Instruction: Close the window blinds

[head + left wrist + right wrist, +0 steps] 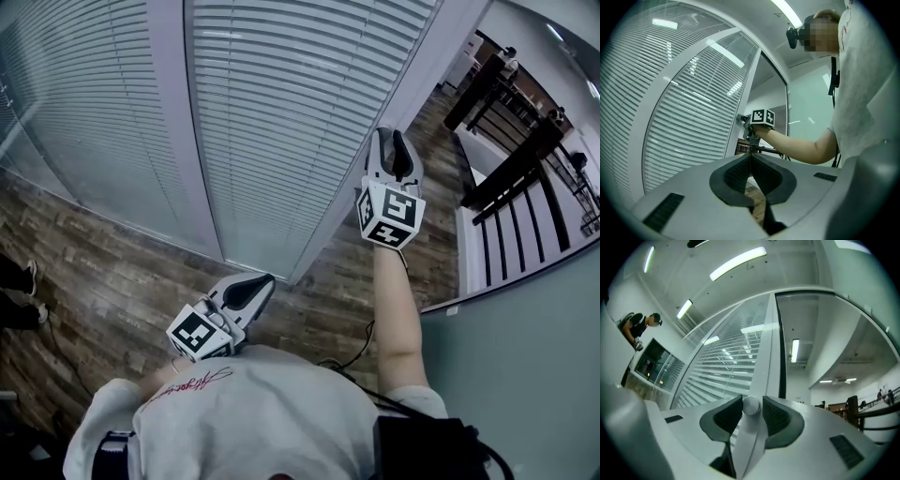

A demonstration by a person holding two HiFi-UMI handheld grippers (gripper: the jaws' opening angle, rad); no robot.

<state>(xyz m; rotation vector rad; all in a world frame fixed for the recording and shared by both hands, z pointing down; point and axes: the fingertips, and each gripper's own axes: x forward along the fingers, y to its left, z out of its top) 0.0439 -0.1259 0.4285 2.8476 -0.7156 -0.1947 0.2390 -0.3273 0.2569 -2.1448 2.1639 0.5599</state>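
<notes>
White slatted blinds (291,112) cover the tall window in front of me, slats nearly flat. My right gripper (392,141) is raised at the blinds' right edge, beside the white frame. In the right gripper view its jaws (751,405) are shut on the white tilt wand (746,441), whose rounded end shows between the dark pads. The blinds (722,366) lie just behind it. My left gripper (262,281) hangs low near my body, shut and empty. Its jaws (750,157) meet at the tips and point toward the blinds (684,122) and the right gripper (749,129).
A second blind panel (84,112) hangs to the left behind a white post (183,141). Wood flooring (112,272) runs below. A dark railing (525,178) and a grey wall (525,375) stand at the right. Someone's shoes (19,281) show at far left.
</notes>
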